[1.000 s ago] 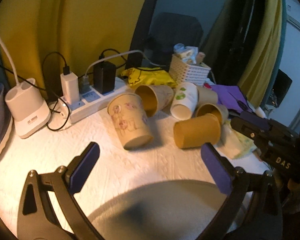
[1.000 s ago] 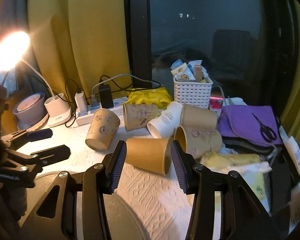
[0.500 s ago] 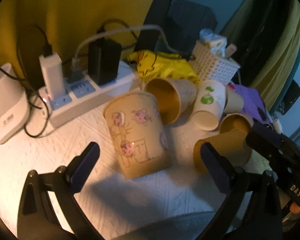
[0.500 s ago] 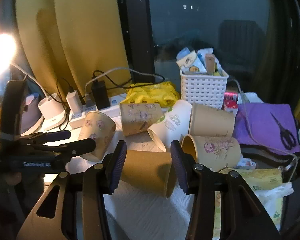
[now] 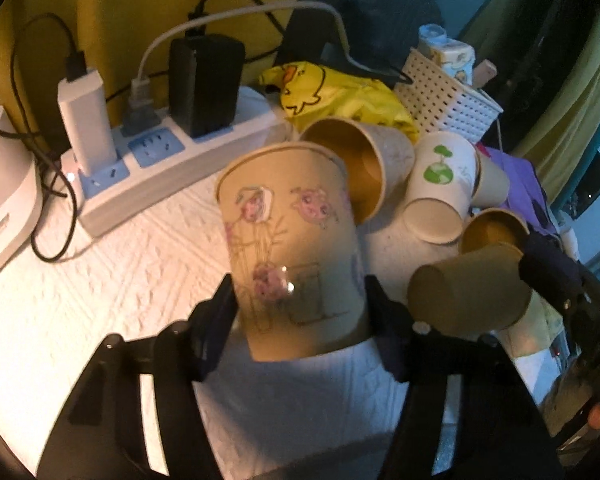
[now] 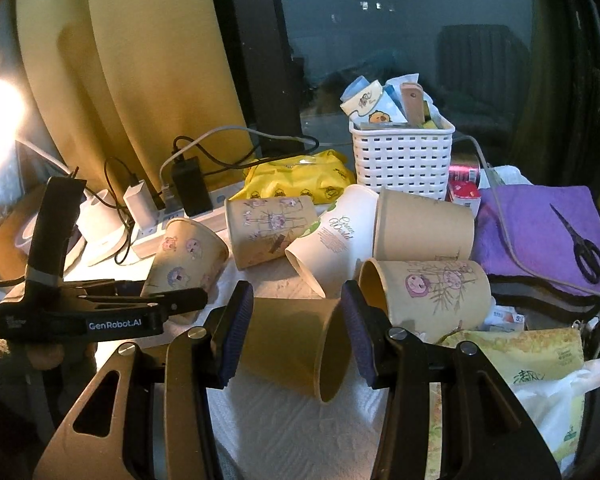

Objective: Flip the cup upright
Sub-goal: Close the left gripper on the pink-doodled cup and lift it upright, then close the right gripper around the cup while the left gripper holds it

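Six paper cups (image 6: 186,254) crowd the bench (image 6: 284,432): five brown, one white (image 6: 332,242). Around them: one white basket (image 6: 402,158), one yellow packet (image 6: 300,180), one power strip (image 5: 172,164), one pair of scissors (image 6: 582,250), one purple cloth (image 6: 540,236).

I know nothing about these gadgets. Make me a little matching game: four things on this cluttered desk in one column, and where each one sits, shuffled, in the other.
Things:
1. scissors
2. pig-print cup
3. plain brown cup
4. black charger

Places:
A. plugged into the power strip
B. between the fingers of the left hand-held gripper
C. on the purple cloth
D. lying on its side between the fingers of the right hand-held gripper

Pairs: 1-C, 2-B, 3-D, 4-A
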